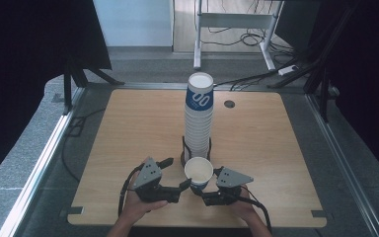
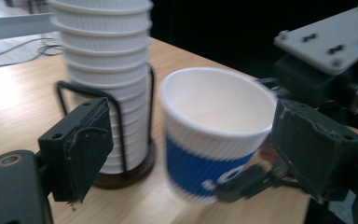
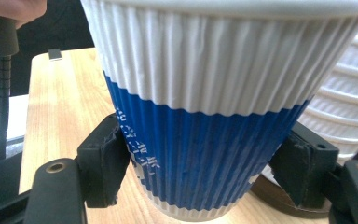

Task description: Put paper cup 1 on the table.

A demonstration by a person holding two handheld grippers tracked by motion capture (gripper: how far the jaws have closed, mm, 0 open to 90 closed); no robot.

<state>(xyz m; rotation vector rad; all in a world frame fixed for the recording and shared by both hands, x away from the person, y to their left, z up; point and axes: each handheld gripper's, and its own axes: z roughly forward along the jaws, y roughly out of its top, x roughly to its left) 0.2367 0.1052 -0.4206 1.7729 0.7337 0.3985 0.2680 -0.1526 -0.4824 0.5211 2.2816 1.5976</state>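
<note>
Single paper cup (image 1: 199, 172) upright at the worktop's (image 1: 128, 128) 6 o'clock edge, just before the stacked cups (image 1: 198, 126); right gripper (image 1: 208, 192) fingers clasp its blue band; left gripper (image 1: 174, 174) fingers wide. Likely mid-separation; next, carry it clear.

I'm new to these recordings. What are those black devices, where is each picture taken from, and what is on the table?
A person holds a black two-jaw tool in each hand. The high view looks down on the light wooden table; the other two ride on the tools. A tall stack of white ribbed paper cups stands in a black wire holder. In front of it, the right tool grips a single blue-and-white ribbed paper cup by its blue lower part, jaws on both sides. The left tool is open beside that cup, holding nothing.
</note>
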